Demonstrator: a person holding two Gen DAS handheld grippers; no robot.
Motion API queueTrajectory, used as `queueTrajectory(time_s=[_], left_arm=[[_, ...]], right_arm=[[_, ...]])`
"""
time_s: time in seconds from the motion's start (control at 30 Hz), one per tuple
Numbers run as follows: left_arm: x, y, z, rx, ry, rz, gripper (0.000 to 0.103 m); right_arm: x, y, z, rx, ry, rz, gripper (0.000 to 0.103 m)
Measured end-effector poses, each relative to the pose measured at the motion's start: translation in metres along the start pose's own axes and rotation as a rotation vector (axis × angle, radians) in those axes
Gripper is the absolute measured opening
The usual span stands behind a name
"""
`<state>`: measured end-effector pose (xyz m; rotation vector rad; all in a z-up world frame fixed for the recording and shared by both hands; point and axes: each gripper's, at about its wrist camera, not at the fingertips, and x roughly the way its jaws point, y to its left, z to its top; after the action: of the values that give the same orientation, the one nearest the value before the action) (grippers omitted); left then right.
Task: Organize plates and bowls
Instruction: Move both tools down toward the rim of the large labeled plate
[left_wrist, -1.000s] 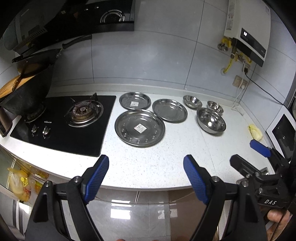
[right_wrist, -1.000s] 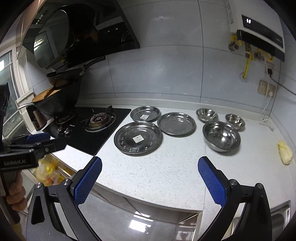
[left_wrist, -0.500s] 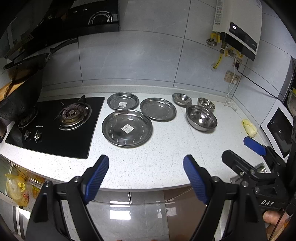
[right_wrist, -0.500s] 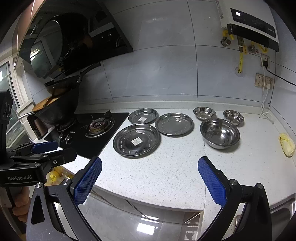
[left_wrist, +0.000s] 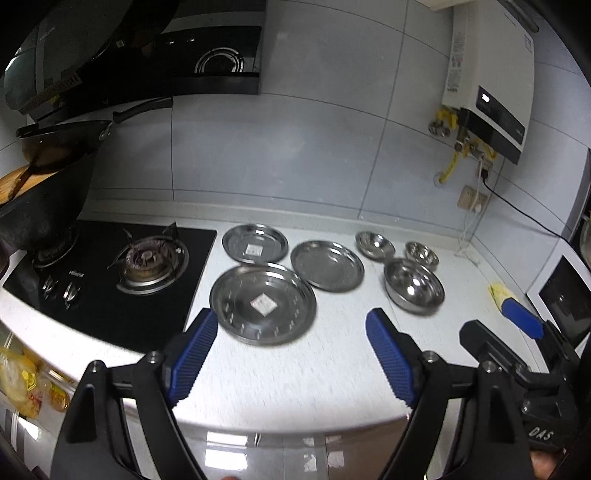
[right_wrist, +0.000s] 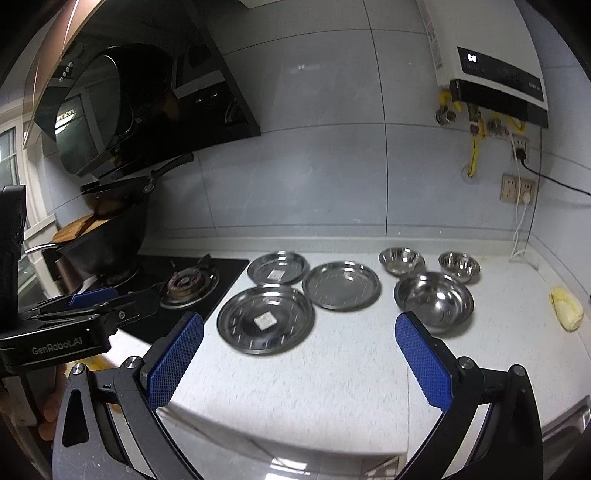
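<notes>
Three steel plates lie on the white counter: a large plate (left_wrist: 263, 303) (right_wrist: 265, 319) in front, a small plate (left_wrist: 255, 243) (right_wrist: 277, 268) behind it, a medium plate (left_wrist: 327, 266) (right_wrist: 341, 285) to their right. Three steel bowls stand further right: a large bowl (left_wrist: 413, 285) (right_wrist: 433, 299), and two small bowls (left_wrist: 374, 244) (left_wrist: 422, 253) behind it. My left gripper (left_wrist: 291, 354) is open and empty, near the counter's front edge before the large plate. My right gripper (right_wrist: 299, 362) is open and empty, also at the front edge. Each gripper shows in the other's view (left_wrist: 517, 339) (right_wrist: 88, 310).
A black gas hob (left_wrist: 110, 277) lies left of the plates, with a dark wok (left_wrist: 40, 206) on its far burner. A range hood (left_wrist: 155, 55) hangs above. A yellow cloth (right_wrist: 565, 308) lies at the counter's right end. A water heater (left_wrist: 487, 92) and sockets are on the wall.
Both grippers have moved forward and closer to the counter, so the plates and bowls look larger. Both stay open and empty. Nothing on the counter has moved.
</notes>
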<state>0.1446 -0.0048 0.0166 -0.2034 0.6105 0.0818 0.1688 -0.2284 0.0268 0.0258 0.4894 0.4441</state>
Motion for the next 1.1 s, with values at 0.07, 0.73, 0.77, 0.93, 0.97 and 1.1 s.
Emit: queueTrajectory(time_s=[0.07, 0.73, 0.77, 0.93, 0.97, 1.1], left_arm=[[0.017, 0.012, 0.009, -0.004, -0.015, -0.009, 0.082], [0.294, 0.116, 0.042, 0.044, 0.358, -0.057, 0.082], [0.301, 0.117, 0.040, 0.045, 0.370, -0.045, 0.082], [0.330, 0.116, 0.033, 0.024, 0.433, -0.008, 0.081], [0.335, 0.117, 0.031, 0.028, 0.441, -0.002, 0.081], [0.349, 0.117, 0.022, 0.027, 0.466, 0.027, 0.081]], right_arm=[[0.016, 0.007, 0.003, -0.001, -0.019, -0.023, 0.102], [0.281, 0.034, -0.012, 0.020, 0.382, -0.147, 0.102], [0.290, 0.031, -0.015, 0.019, 0.400, -0.143, 0.102], [0.321, 0.022, -0.030, 0.009, 0.469, -0.089, 0.102], [0.326, 0.020, -0.033, 0.006, 0.481, -0.079, 0.102], [0.341, 0.016, -0.048, 0.023, 0.523, -0.026, 0.102]])
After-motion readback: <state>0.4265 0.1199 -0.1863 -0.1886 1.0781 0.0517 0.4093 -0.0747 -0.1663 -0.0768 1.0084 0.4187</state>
